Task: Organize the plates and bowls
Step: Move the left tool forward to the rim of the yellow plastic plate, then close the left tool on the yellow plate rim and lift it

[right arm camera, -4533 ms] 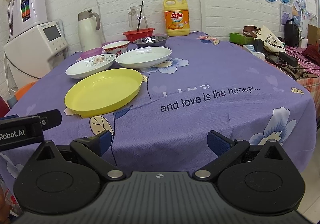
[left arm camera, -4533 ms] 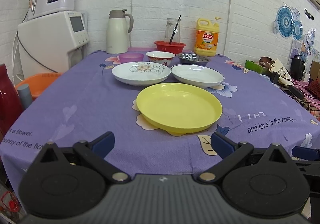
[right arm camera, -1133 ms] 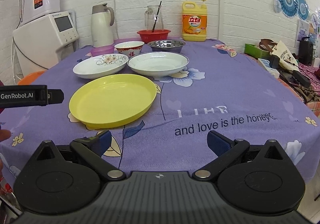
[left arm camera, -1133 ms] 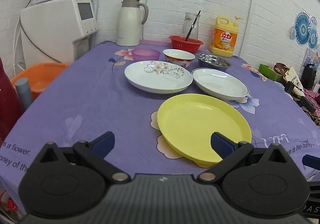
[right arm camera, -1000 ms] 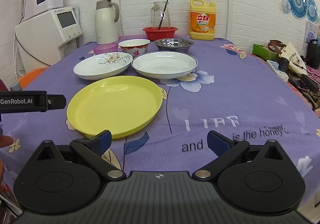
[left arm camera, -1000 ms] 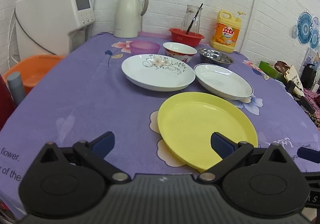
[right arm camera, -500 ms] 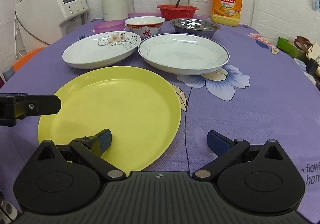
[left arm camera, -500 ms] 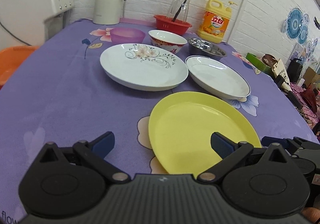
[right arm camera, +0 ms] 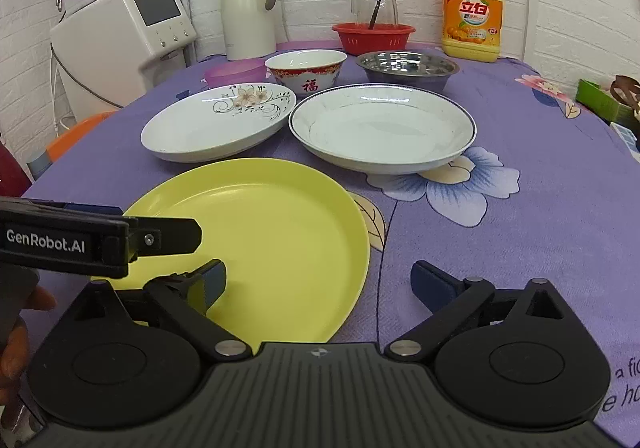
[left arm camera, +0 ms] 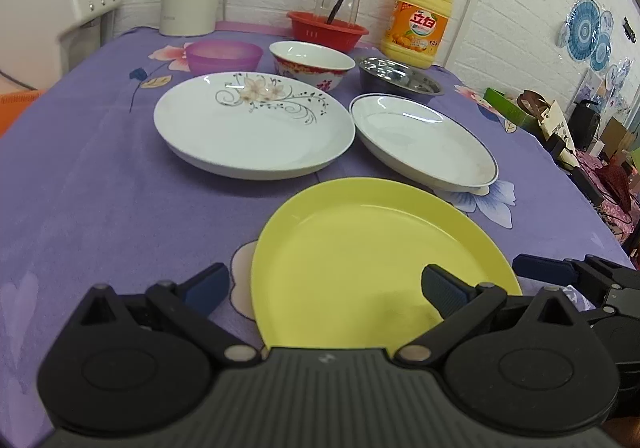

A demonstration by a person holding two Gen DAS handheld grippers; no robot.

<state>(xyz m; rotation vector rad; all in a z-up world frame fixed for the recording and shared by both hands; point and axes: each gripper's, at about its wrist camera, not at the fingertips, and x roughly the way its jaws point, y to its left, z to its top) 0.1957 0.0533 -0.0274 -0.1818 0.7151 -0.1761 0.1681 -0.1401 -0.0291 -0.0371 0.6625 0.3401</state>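
Note:
A yellow plate (left arm camera: 372, 248) (right arm camera: 272, 240) lies nearest on the purple tablecloth. Behind it sit a white flowered plate (left arm camera: 252, 128) (right arm camera: 218, 120) and a blue-rimmed white plate (left arm camera: 424, 140) (right arm camera: 382, 126). Further back stand a purple bowl (left arm camera: 224, 54) (right arm camera: 235, 73), a red-patterned bowl (left arm camera: 312, 62) (right arm camera: 306, 72) and a steel bowl (left arm camera: 400, 76) (right arm camera: 407, 66). My left gripper (left arm camera: 324, 284) is open over the yellow plate's near left edge. My right gripper (right arm camera: 318, 282) is open over its near right edge. Both are empty.
A white thermos (right arm camera: 248, 8), a red basket (right arm camera: 373, 36) with a glass jar, and a yellow detergent bottle (right arm camera: 472, 10) stand at the table's back. A white appliance (right arm camera: 124, 36) stands left of the table. Clutter (left arm camera: 560, 128) lies at the right edge.
Both grippers have moved forward and lower toward the yellow plate, which now fills the near view. Both stay open. The dishes have not moved.

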